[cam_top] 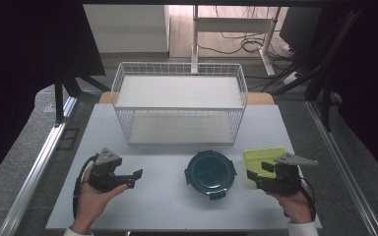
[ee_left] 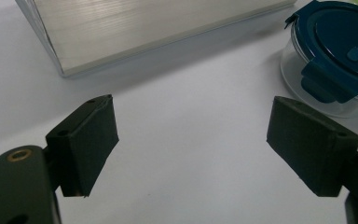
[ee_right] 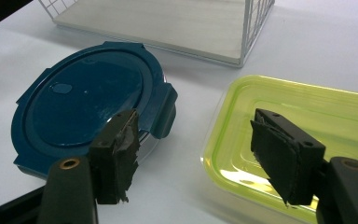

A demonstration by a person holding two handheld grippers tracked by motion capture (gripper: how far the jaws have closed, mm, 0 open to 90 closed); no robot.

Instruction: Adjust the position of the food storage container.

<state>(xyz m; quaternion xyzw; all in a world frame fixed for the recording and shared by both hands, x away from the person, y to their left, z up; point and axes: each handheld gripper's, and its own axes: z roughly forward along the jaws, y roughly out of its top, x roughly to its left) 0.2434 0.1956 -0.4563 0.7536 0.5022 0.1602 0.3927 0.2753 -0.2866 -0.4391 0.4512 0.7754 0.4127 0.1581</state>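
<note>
Resting low, both hands (cam_top: 91, 199) (palms inward) aim grippers (cam_top: 134, 177) forward.

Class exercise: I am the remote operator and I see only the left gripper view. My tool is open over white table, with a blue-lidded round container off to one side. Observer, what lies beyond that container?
Observer: A yellow-green rectangular lid lies flat on the table just past the round container, on the far side from you.
Operator: Where is the other tool?
Observer: The right tool is open, one jaw above the yellow-green lid's edge, the other toward the blue lid.
Operator: That pale slab ahead of me, what is it?
Observer: It is the lower shelf of a white wire rack with two shelves, both bare.
</note>
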